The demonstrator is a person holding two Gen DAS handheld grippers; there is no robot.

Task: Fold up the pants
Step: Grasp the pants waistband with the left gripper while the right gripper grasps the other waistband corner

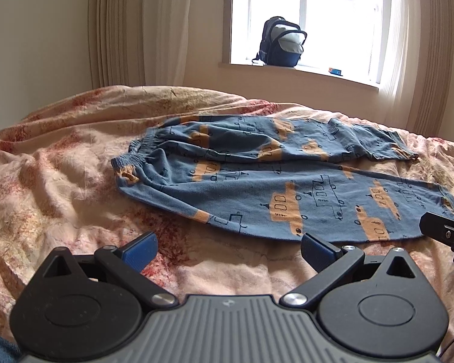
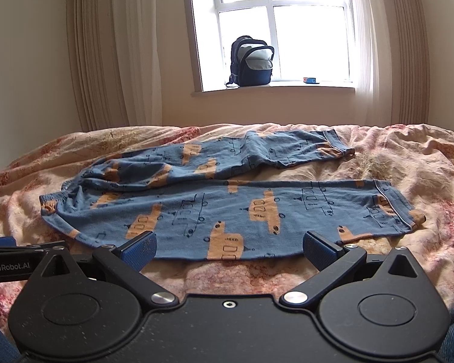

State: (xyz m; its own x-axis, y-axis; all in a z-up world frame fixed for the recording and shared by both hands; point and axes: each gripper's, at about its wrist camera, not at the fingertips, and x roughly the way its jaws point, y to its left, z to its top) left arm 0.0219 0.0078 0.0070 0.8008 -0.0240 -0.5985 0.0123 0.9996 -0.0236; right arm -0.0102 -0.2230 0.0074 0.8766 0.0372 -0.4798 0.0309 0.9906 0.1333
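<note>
Blue pants lie spread flat on the bed — left gripper and right gripper both released, hovering just short of the near edge.

Blue pants with orange vehicle print; pink-floral bedspread; navy backpack.

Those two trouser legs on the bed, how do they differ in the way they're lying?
The near leg lies flat and fairly smooth; the far leg is rumpled with folds. The near leg's cuff reaches further right than the far leg's cuff. A strip of bedspread shows between them toward the cuffs, while they join at the waistband. Both share the blue cloth with orange vehicle prints.
</note>
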